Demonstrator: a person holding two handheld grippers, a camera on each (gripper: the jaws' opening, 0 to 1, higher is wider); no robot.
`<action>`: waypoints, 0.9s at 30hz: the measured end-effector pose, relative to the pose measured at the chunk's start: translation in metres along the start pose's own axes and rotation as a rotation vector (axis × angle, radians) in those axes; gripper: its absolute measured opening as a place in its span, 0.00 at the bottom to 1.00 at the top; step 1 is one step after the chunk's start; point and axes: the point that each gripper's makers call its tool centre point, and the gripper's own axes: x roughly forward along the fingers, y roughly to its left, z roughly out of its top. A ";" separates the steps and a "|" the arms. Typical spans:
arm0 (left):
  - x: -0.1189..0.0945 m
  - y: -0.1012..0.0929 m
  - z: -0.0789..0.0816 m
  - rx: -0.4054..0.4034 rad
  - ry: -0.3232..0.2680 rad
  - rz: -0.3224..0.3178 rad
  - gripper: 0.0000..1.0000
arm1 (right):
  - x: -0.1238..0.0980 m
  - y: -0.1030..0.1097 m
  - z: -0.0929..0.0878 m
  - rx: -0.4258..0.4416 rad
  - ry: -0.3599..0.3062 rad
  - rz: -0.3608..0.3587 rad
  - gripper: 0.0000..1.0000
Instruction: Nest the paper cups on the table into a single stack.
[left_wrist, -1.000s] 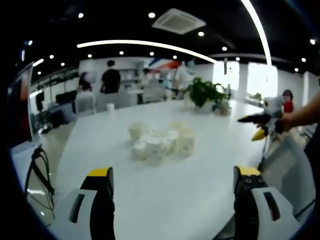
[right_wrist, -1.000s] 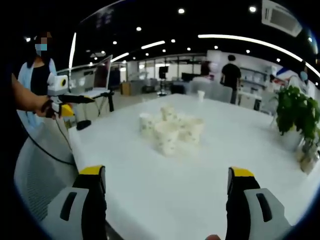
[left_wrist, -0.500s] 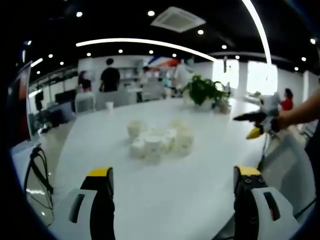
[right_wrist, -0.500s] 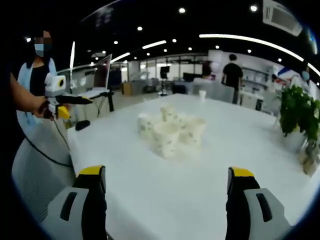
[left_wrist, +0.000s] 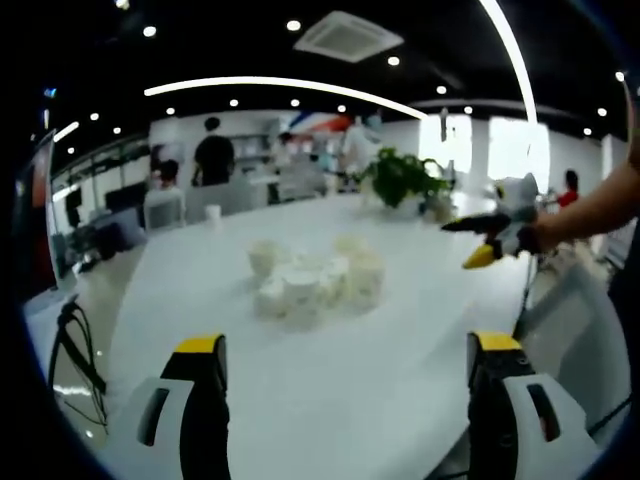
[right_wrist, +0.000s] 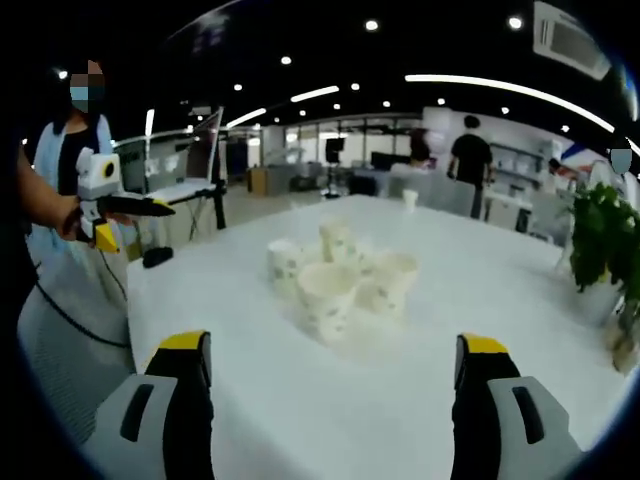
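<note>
Several white paper cups (left_wrist: 310, 280) stand bunched in the middle of a white table (left_wrist: 380, 380); some are upright, others look tipped or part nested. My left gripper (left_wrist: 347, 345) is open and empty, well short of the cups. In the right gripper view the same cluster of cups (right_wrist: 340, 275) lies ahead of my right gripper (right_wrist: 332, 345), also open and empty. Each gripper appears in the other's view, held by a hand off the table's side: the right gripper (left_wrist: 482, 240) and the left gripper (right_wrist: 110, 205).
A potted plant (left_wrist: 400, 180) stands at the table's far right, also plant (right_wrist: 605, 240). One lone cup (left_wrist: 212, 212) sits at the far end. A black cable (left_wrist: 75, 350) hangs off the left edge. A small dark object (right_wrist: 157, 257) lies near the table's corner. People stand behind.
The right gripper has swung in toward the table in the left gripper view. In the right gripper view the cups look larger and nearer. Both pairs of jaws stay wide open.
</note>
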 end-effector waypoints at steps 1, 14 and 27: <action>0.000 0.001 0.000 0.000 0.000 0.001 0.98 | 0.002 0.000 0.000 0.000 0.000 0.000 1.00; 0.000 0.001 -0.007 -0.018 0.012 0.000 0.98 | 0.039 -0.010 0.001 0.052 -0.007 -0.020 0.99; -0.004 0.002 -0.011 -0.019 0.027 -0.015 0.98 | 0.072 -0.005 0.015 0.029 -0.033 0.003 0.96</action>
